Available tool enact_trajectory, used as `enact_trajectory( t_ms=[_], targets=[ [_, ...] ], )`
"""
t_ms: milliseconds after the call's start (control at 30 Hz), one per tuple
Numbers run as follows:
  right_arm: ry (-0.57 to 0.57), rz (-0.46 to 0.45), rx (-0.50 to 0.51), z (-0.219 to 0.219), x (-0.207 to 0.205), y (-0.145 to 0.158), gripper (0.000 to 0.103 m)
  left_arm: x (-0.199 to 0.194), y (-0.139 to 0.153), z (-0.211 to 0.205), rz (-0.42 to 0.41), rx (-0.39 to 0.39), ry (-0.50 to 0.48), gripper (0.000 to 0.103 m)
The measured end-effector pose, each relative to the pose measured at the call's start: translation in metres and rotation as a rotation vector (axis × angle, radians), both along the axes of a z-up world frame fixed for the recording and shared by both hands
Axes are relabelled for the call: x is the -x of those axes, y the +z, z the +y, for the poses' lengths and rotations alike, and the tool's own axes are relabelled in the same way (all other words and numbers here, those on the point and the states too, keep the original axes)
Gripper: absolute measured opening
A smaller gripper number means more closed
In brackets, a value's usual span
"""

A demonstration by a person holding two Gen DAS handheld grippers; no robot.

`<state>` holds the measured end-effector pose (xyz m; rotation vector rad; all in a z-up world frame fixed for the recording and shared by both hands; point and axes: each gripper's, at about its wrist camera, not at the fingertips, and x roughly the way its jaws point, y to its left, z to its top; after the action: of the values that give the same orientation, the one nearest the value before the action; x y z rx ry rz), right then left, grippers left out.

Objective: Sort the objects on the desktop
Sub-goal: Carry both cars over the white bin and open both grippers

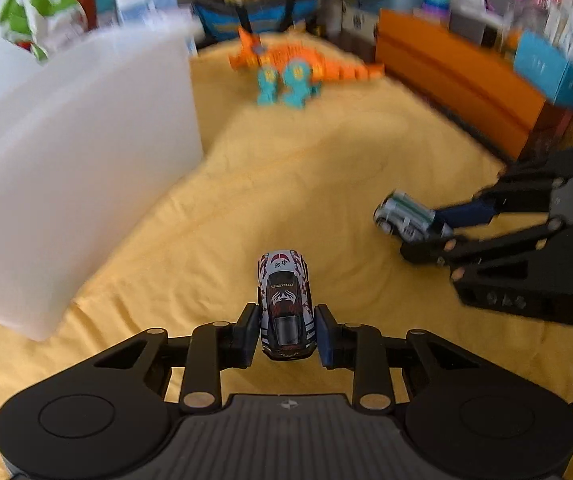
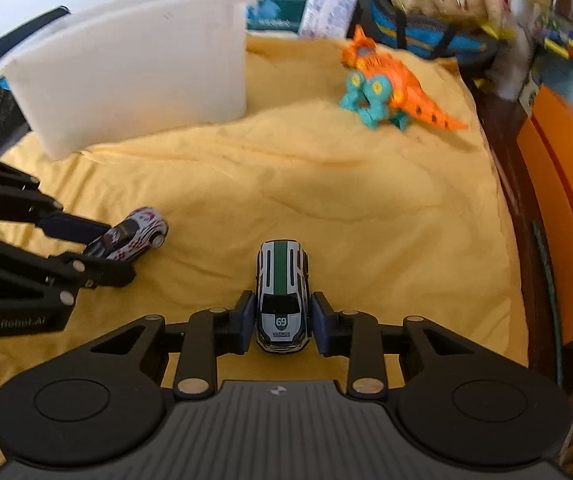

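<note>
My left gripper [image 1: 286,330] is shut on a white, red and black toy car [image 1: 285,300], held just above the yellow cloth [image 1: 326,160]. My right gripper [image 2: 283,320] is shut on a white toy car with a green stripe and the number 69 [image 2: 283,298]. Each gripper shows in the other's view: the right one [image 1: 426,232] with the green-striped car [image 1: 402,216] at the right, the left one [image 2: 98,248] with the red-patterned car [image 2: 132,236] at the left. An orange and teal toy dinosaur [image 2: 386,80] stands at the far side, and it also shows in the left wrist view [image 1: 298,68].
A tall white plastic bin [image 1: 74,168] stands on the cloth at the left, also in the right wrist view [image 2: 134,72]. An orange box [image 1: 458,76] borders the right edge. Bags, boxes and stacked toys crowd the back.
</note>
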<state>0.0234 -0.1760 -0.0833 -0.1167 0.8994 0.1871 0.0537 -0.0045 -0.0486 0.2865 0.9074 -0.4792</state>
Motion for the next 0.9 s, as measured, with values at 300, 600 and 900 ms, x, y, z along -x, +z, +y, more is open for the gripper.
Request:
enact_trajectory(
  t_ms=[300,600,900],
  targets=[
    [0.099,-0.263,-0.062,0.027,-0.033,0.107,0.033,-0.026,0.119,0.059,-0.297,0.096,0.177,0.033],
    [0.171,-0.304,-0.204,0.098,-0.118,0.146,0.033,-0.091,0.117,0.107,-0.37,-0.044,0.382,0.033],
    [0.167,-0.203,-0.167,0.131,-0.153,0.115,0.049,-0.108,0.07,0.118,-0.255,-0.11,0.373,0.048]
  ],
)
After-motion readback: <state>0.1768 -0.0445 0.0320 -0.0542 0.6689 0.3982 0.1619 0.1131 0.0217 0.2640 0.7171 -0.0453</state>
